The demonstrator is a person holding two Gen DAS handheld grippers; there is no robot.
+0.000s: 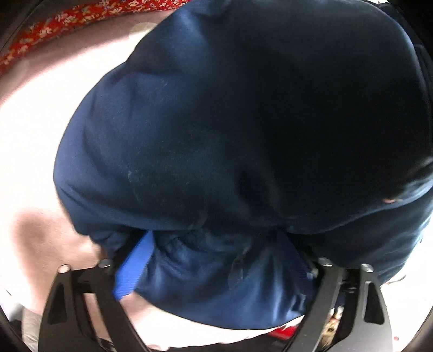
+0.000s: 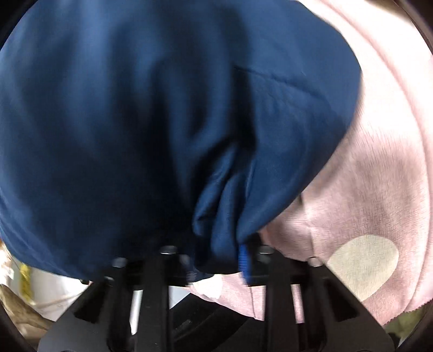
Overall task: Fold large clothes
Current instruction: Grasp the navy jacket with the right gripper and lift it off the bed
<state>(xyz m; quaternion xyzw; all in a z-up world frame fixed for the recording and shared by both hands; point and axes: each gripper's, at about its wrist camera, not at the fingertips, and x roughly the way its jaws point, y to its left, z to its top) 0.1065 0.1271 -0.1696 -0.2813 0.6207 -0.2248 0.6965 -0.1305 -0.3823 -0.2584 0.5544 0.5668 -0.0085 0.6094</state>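
Left wrist view, nearest first: left gripper [image 1: 213, 273] at 6 o'clock, black fingers spread wide, gathered elastic hem of the navy jacket [image 1: 243, 130] bunched between them; whether the pads actually pinch the cloth cannot be told, tips buried in fabric. Bright blue ribbed trim [image 1: 132, 266] poking out at 7 o'clock, just beside the left finger. Beyond, jacket body ballooning from centre up to 1 o'clock, filling most of the view, folds blurred. Pale pink blanket [image 1: 35, 130] under it from 8 to 10 o'clock, overexposed. Farthest, red floral cloth [image 1: 62, 21] along the rim at 11 o'clock.

Right wrist view, nearest first: right gripper [image 2: 213, 257] at 6 o'clock, fingers drawn close with a pleated pinch of the same navy jacket [image 2: 135, 113] clamped between them, blue ribbed trim [image 2: 243, 260] against the right finger. Farther out, jacket spreading from 8 round to 1 o'clock. Pink fleece blanket [image 2: 373, 176] from 2 to 5 o'clock, touching the jacket's edge, with a cream oval patch [image 2: 362, 268] at 4 o'clock. Blurred white and tan clutter at 8 o'clock, not identifiable.
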